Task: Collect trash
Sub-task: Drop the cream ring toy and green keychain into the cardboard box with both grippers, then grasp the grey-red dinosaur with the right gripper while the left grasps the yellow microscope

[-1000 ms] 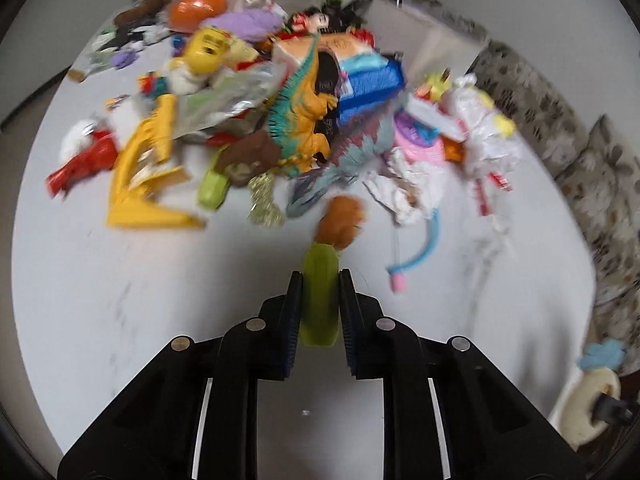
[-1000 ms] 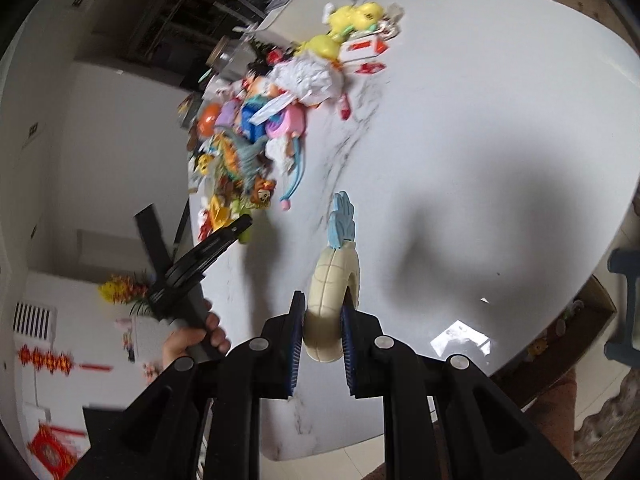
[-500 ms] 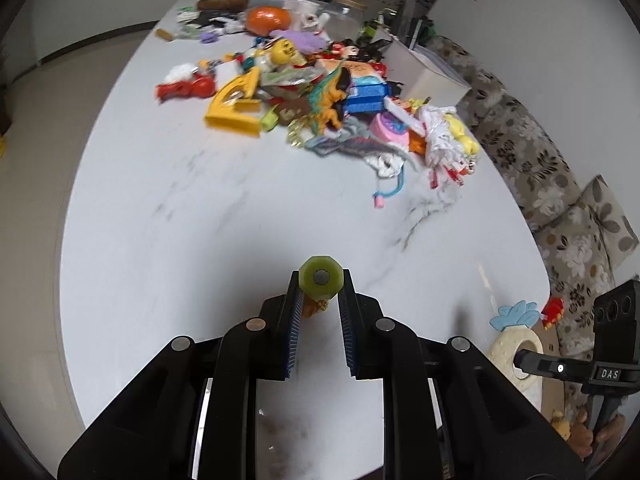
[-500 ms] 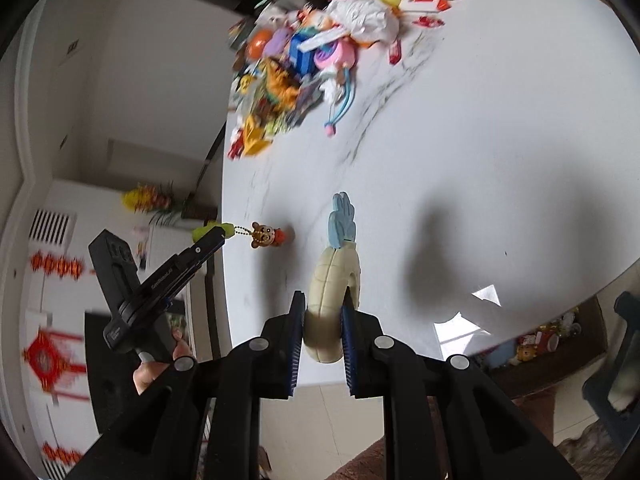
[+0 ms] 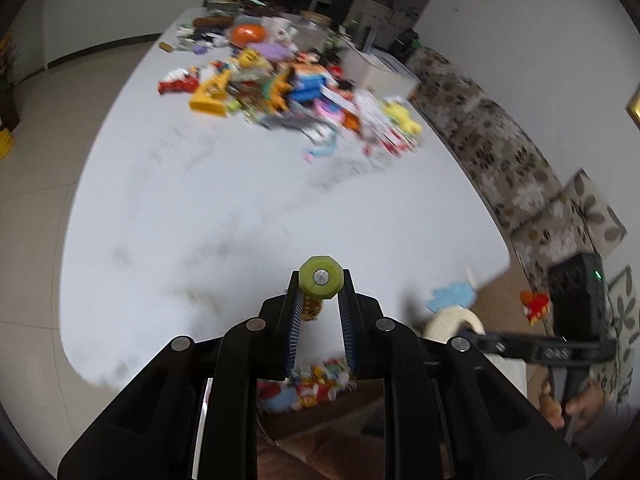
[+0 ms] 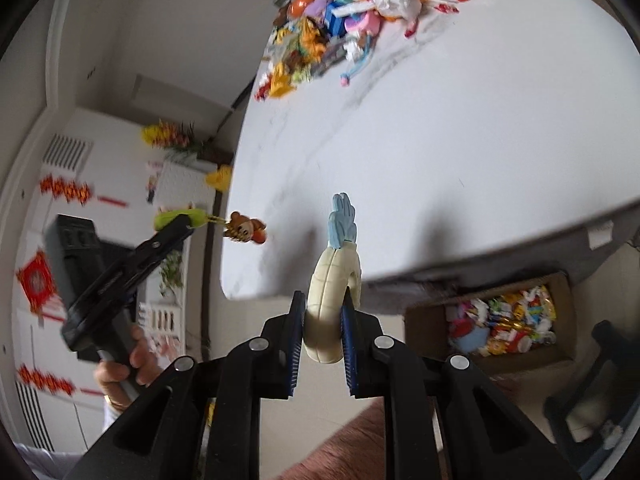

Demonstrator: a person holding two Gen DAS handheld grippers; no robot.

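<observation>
White and faintly grey-veined, a rounded marble-look table (image 5: 248, 208) fills most of both views, with a floral-patterned sofa (image 5: 500, 136) along its far side and red paper decorations (image 6: 38, 284) on a pale wall behind; a bright heap of plastic toys and wrappers (image 5: 288, 88) lies at the table's far end, too blurred to sort piece by piece. No brand or label can be read anywhere; small pale lettering on the side of the other gripper's black bar is too blurred to make out.

The left gripper (image 5: 320, 304) points down over the near edge of the table, its jaws narrow and clamped on a lime-green plastic keychain handle (image 5: 320, 278) seen end-on; in the right wrist view a small brown bear charm (image 6: 245, 229) hangs from that handle on a short chain, level with the table's edge; a hand (image 6: 128, 364) wraps the gripper's black handle from below.

The right gripper (image 6: 322, 328) also tilts downward, past the table's edge; its jaws are narrow and grip the sides of a cream ring-shaped plastic pineapple toy with a pale blue leafy crown (image 6: 334, 280), the crown pointing away from the camera; the hand (image 5: 568, 404) that bears it shows at the edge of the left wrist view.

On the floor below the table's edge sits an open brown cardboard box (image 6: 428, 332), holding a jumble of colourful wrappers and small toys (image 6: 504, 320); it lies to the right of the pineapple toy in the right wrist view.
</observation>
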